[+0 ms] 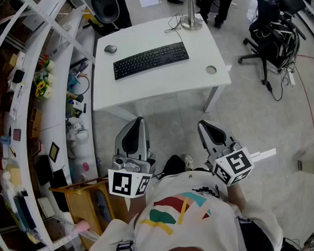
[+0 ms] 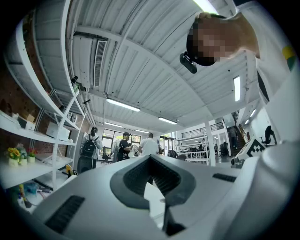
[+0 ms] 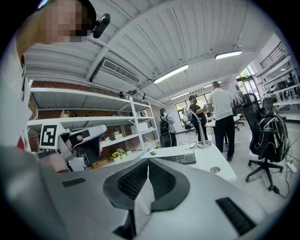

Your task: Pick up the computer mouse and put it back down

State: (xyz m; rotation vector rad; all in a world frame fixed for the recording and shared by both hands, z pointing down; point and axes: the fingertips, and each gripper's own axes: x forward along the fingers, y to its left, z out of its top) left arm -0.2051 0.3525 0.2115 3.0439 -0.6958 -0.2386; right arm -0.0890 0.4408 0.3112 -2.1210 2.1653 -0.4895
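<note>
The grey computer mouse (image 1: 110,48) lies at the far left of the white table (image 1: 160,80), left of a black keyboard (image 1: 150,59). Both grippers hang well short of the table, close to the person's body. My left gripper (image 1: 138,119) and right gripper (image 1: 201,123) point toward the table with their jaws together and nothing between them. In the right gripper view the mouse (image 3: 152,153) is small and far off beyond the shut right gripper (image 3: 148,160), next to the keyboard (image 3: 180,158). In the left gripper view, the left gripper (image 2: 150,157) aims slightly upward and the mouse does not show.
A desk lamp base (image 1: 191,23) stands at the table's back edge, and a round cable hole (image 1: 211,69) sits near its right front corner. White shelving (image 1: 51,90) lines the left, with a wooden cabinet (image 1: 82,201) beside me. An office chair (image 1: 269,24) stands right; people (image 3: 220,115) stand beyond the table.
</note>
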